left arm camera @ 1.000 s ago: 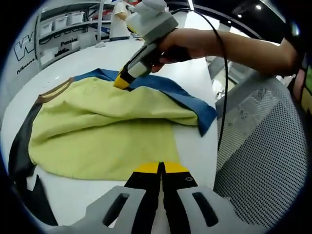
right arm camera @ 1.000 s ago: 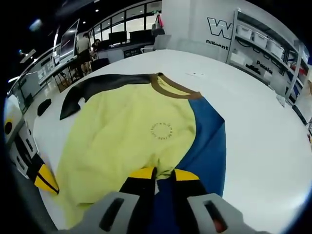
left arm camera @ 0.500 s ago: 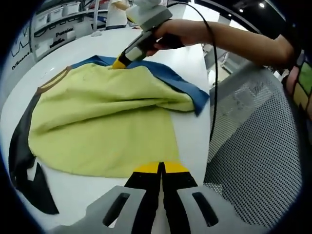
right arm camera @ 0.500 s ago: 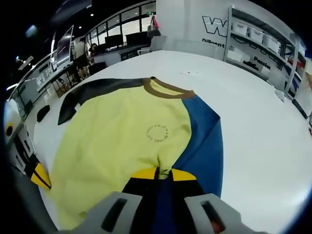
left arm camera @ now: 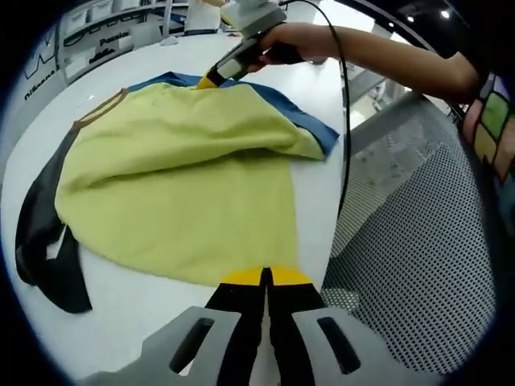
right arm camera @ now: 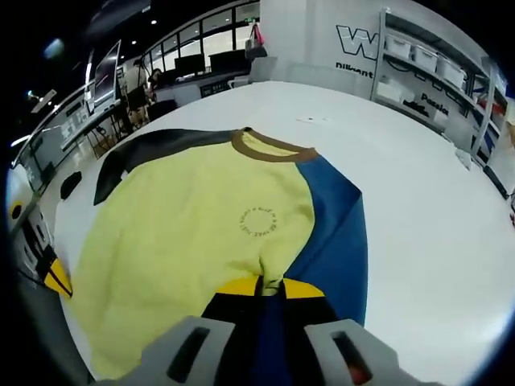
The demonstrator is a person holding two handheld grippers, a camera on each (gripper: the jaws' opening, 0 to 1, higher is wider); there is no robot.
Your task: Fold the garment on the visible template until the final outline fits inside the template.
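A yellow garment with a blue sleeve, a black sleeve and a brown collar lies on the white table. A soft fold runs across its middle in the left gripper view. My left gripper is shut at the yellow hem and seems to pinch it; it is also the yellow tip at the garment's edge. My right gripper is shut on the fabric where yellow meets blue. Held by a hand, the right gripper sits at the garment's far side.
A mesh chair stands close to the table edge on the right of the left gripper view, with a black cable hanging past it. Shelves with bins and desks with monitors line the room behind.
The two grippers have drawn farther apart along the garment. The yellow cloth lies longer and flatter, and its middle fold is shallower. Both jaws stay shut.
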